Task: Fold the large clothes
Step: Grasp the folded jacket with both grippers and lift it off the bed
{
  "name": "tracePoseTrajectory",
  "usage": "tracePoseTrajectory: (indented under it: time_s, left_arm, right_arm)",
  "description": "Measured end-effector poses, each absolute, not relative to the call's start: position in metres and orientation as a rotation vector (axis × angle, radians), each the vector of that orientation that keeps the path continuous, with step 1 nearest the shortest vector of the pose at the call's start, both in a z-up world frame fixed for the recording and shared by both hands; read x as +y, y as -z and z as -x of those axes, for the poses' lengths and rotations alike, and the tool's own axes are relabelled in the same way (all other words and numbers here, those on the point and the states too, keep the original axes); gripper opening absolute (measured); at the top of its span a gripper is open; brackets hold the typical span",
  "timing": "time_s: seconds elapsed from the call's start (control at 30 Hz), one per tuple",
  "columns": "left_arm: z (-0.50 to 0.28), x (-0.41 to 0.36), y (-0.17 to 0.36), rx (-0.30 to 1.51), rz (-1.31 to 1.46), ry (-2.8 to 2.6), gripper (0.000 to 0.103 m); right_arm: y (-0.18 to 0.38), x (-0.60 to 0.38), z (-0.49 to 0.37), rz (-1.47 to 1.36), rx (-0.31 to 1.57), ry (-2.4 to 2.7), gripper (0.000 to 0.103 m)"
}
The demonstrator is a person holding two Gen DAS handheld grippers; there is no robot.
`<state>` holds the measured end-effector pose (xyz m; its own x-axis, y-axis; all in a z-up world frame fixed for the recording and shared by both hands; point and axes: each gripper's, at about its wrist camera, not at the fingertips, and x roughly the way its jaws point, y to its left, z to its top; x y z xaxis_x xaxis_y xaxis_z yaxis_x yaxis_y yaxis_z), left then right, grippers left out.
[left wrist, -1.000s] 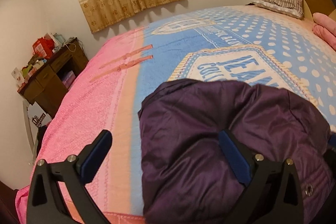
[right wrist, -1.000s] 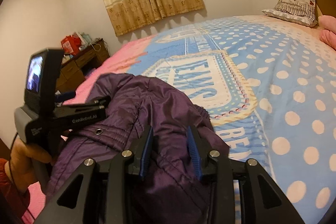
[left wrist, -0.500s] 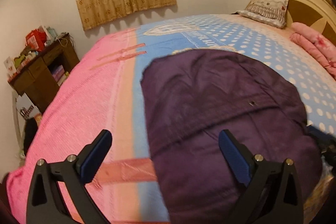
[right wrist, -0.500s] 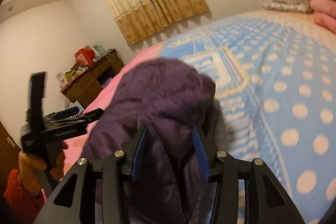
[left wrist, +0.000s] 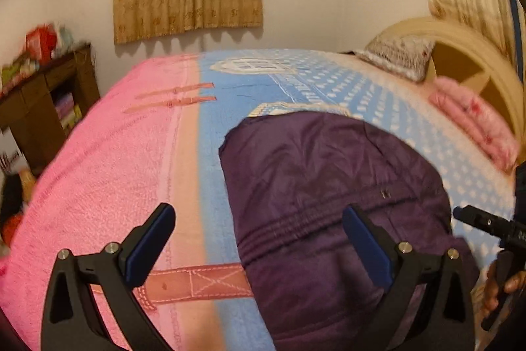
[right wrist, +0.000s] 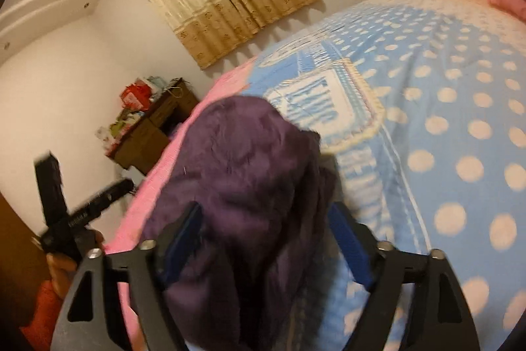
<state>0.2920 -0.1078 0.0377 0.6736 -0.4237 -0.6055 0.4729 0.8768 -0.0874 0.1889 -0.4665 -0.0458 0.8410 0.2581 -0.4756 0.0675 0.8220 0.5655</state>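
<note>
The purple jacket (left wrist: 328,186) lies on the bed (left wrist: 125,173), the pink side bare out to its edge. The left gripper (left wrist: 259,242) is spread wide, holding nothing, over the jacket's left edge. The right gripper (right wrist: 263,244) is parted, jacket bunched between its fingers (right wrist: 348,239); whether it grips, the report cannot tell.

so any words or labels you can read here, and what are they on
Nothing reads cleanly.
blanket patch: big blue letters, too blurred to quote.
far emblem on the blanket: lettering too small.
left tool: white print on its side, seen from the right wrist camera, smeared by motion.
white bag by the desk: dark writing, blurred.
</note>
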Motion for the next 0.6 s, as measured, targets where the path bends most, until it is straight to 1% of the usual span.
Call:
tracePoseTrajectory:
  time_s: [0.1,0.2,0.3,0.33,0.4,0.47,0.53,0.6]
  left_arm:
    - [-0.311,-0.112,-0.019,0.754,0.032,0.566,0.103]
    - [-0.318,-0.119,0.006,0.838,0.101,0.619,0.103]
    - [-0.315,-0.128,0.020,0.844,0.092,0.640,0.103]
    - [-0.315,-0.130,0.025,0.840,0.097,0.657,0.103]
    - [-0.316,-0.125,0.030,0.851,0.138,0.692,0.103]
    - [-0.325,-0.119,0.041,0.899,0.226,0.734,0.103]
    - [-0.330,-0.116,0.048,0.902,0.282,0.749,0.103]
    - [-0.333,-0.117,0.050,0.898,0.297,0.767,0.103]
  right_arm:
    - [0.061,-0.487,-0.222,-0.721,0.628,-0.163,0.086]
    - [0.090,-0.496,-0.252,-0.808,0.696,-0.220,0.086]
    - [0.116,-0.496,-0.263,-0.864,0.702,-0.271,0.096]
    - [0.120,-0.496,-0.262,-0.871,0.694,-0.279,0.096]
    - [0.122,-0.495,-0.260,-0.844,0.673,-0.304,0.096]
    - [0.122,-0.489,-0.261,-0.812,0.696,-0.327,0.098]
    - [0.121,-0.485,-0.267,-0.806,0.717,-0.357,0.101]
    - [0.122,-0.483,-0.277,-0.808,0.741,-0.381,0.102]
